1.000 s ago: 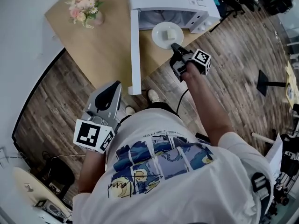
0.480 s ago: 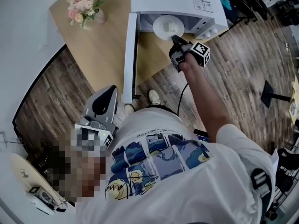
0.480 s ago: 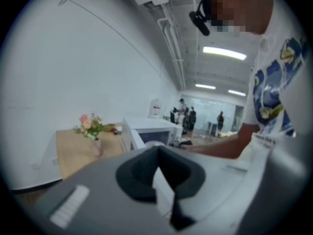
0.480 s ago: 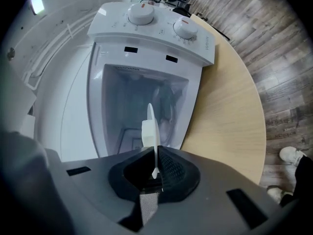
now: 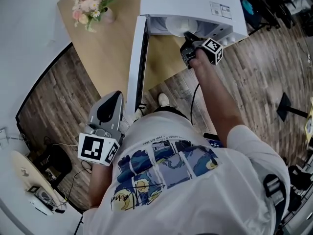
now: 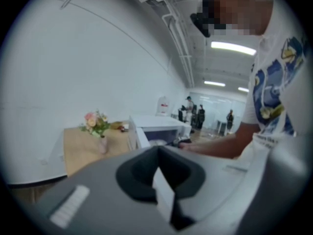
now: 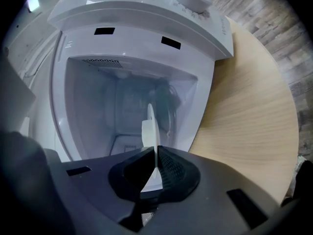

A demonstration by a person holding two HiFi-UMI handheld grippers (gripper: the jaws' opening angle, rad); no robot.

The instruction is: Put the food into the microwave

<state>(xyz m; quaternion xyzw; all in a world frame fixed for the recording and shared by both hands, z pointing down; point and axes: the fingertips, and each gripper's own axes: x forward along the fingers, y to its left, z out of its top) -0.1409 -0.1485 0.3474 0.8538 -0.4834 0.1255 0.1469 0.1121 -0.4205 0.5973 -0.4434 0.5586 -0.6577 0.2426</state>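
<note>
1. Head view, closest to me: the left gripper hangs low by my hip, off the near edge of the desk and over the wood floor. In the left gripper view its fingers are pressed together with nothing between them.
2. Further out, my right arm reaches over the desk's near edge, and the right gripper sits at the mouth of the microwave.
3. In the right gripper view the jaws are clamped narrow on the rim of a white plate, seen edge-on. The food, a pale block, sits on it.
4. The plate is partway inside the open cavity. I cannot tell whether it touches the cavity floor.
5. The microwave door is swung open on the left side, reaching back toward the desk's near edge.
6. Farthest, a vase of flowers stands near the desk's far left corner, well apart from the microwave.
</note>
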